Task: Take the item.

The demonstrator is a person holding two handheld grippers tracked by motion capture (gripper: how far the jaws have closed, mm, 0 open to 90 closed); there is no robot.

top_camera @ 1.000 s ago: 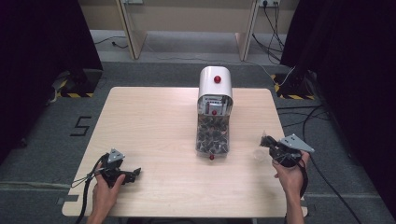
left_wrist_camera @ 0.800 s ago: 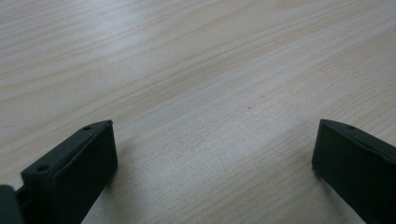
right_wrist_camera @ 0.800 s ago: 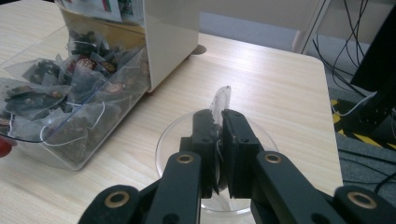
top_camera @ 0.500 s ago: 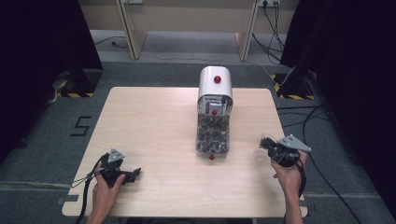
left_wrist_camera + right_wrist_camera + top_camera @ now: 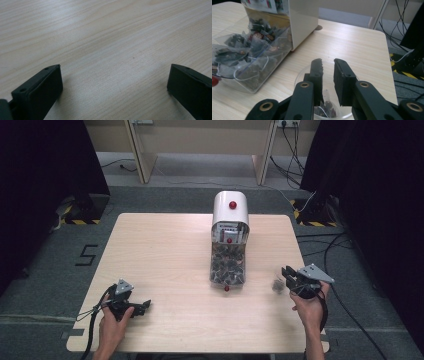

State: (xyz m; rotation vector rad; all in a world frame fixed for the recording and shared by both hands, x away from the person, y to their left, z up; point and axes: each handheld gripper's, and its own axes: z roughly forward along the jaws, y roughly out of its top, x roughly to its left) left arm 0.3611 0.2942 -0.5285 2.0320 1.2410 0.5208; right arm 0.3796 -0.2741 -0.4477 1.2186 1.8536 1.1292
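A white dispenser (image 5: 230,212) with a red button stands mid-table. Its clear bin (image 5: 228,266) holds several dark sachets (image 5: 242,57). Right of the bin sits a small clear cup (image 5: 276,284), and my right gripper (image 5: 288,276) hovers at it. In the right gripper view its jaws (image 5: 328,62) point down into the cup (image 5: 299,75), where a sachet (image 5: 325,108) lies. Those jaws have just been opening; a narrow gap separates them and the pads press on nothing. My left gripper (image 5: 142,306) rests on the table near the front left. It stands wide open (image 5: 115,66) over bare wood.
A small red knob (image 5: 226,288) lies at the front end of the bin. The wooden table (image 5: 165,250) has broad free room on its left half. Cables (image 5: 345,245) trail over the floor to the right, and dark curtains hang on both sides.
The right gripper has shifted very slightly beside the cup. The left hand and the dispenser stay where they were.
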